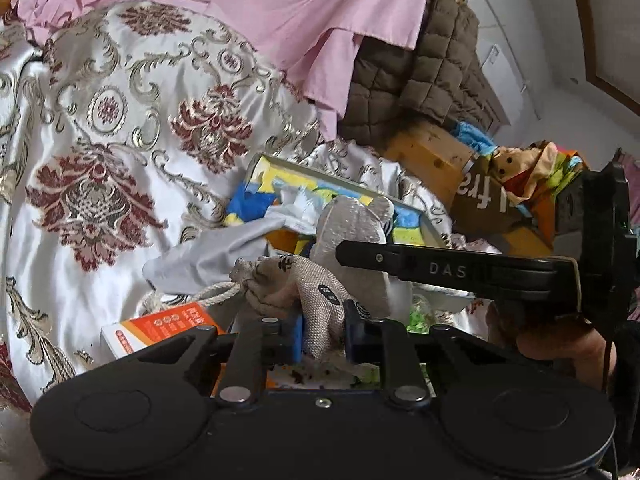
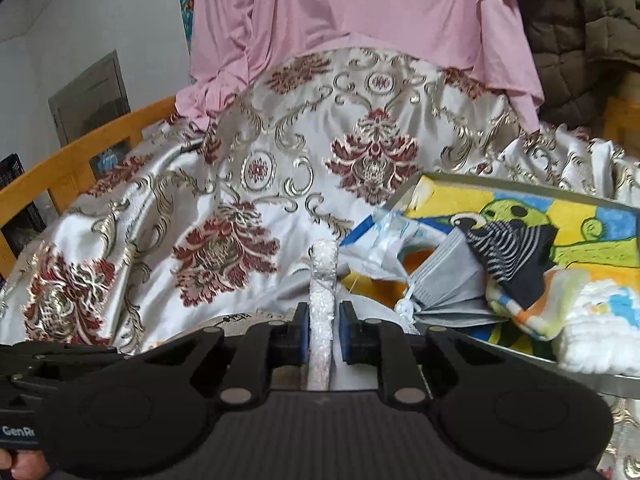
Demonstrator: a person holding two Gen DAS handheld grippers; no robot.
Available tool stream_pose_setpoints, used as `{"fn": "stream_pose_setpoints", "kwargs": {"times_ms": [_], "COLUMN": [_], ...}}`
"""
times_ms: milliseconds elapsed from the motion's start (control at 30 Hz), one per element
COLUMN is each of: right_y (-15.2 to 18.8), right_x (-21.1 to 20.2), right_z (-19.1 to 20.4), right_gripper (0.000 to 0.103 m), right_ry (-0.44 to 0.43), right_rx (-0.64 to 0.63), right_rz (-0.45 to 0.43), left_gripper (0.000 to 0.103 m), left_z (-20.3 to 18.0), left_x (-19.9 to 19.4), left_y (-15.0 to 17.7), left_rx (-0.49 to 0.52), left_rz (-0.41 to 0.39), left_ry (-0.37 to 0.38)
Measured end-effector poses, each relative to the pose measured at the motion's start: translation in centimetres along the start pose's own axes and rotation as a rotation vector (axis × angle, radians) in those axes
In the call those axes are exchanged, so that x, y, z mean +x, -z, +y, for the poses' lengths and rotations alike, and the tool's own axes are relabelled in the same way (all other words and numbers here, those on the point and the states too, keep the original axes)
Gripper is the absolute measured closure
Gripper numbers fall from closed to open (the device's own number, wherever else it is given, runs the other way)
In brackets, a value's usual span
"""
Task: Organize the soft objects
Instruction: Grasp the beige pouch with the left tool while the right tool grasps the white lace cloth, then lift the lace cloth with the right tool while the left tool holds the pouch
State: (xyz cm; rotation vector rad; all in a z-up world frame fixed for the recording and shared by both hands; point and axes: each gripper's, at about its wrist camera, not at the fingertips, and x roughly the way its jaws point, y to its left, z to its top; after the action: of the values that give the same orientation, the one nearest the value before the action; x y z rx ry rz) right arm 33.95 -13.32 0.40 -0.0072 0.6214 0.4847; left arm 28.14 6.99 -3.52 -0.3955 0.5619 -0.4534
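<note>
Left gripper [image 1: 323, 332]: pressed onto the burlap drawstring pouch [image 1: 304, 280], which is pinched between the blue pads.
Right gripper [image 2: 324, 330]: closed on the edge of a silvery-white padded piece [image 2: 323, 280].
Pouch: held above the orange box [image 1: 160, 326], on the patterned satin cover [image 1: 120, 140].
Tray [image 2: 440, 178]: a grey mask [image 2: 444, 280] and striped sock [image 2: 508, 252] are held inside.

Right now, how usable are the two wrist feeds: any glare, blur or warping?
Left wrist view: sharp centre, burlap pouch clear, fisheye bends the edges, mild sheen on the brocade cloth. Right wrist view: evenly lit, white sparkly strip in focus, the tray rim curves with distortion.
</note>
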Motion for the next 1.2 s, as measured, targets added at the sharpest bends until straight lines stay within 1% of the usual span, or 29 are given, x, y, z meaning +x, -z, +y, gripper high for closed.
{"fn": "stream_pose_setpoints", "kwargs": {"times_ms": [233, 467, 600, 767, 867, 1033, 1200], "right_y": [-0.6, -0.4, 0.5, 2.5, 4.4, 7.4, 9.2], "right_x": [-3.9, -8.7, -11.2, -13.6, -13.6, -11.3, -9.5], "right_z": [0.1, 0.3, 0.1, -0.9, -1.4, -2.6, -3.0], "right_gripper": [0.086, 0.086, 0.086, 0.086, 0.086, 0.086, 0.086], "right_ry": [0.029, 0.052, 0.056, 0.033, 0.027, 0.011, -0.001], "right_rx": [-0.002, -0.011, 0.001, 0.067, 0.094, 0.141, 0.136], "right_rz": [-0.05, -0.089, -0.105, -0.118, -0.109, -0.081, -0.102], "left_gripper": [0.083, 0.083, 0.083, 0.083, 0.083, 0.083, 0.083], "left_z": [-1.5, -3.6, -5.1, -6.8, -7.8, -9.0, -9.6], "left_x": [-1.7, -4.5, -6.4, -8.1, -8.7, -9.2, -8.6], "left_y": [-0.2, 0.4, 1.0, 2.3, 3.1, 4.2, 4.2], "left_rx": [0.03, 0.082, 0.12, 0.125, 0.126, 0.158, 0.154], "left_rz": [-0.038, -0.077, -0.103, -0.103, -0.096, -0.092, -0.083], "left_ry": [0.024, 0.058, 0.058, 0.052, 0.034, -0.004, -0.055]}}
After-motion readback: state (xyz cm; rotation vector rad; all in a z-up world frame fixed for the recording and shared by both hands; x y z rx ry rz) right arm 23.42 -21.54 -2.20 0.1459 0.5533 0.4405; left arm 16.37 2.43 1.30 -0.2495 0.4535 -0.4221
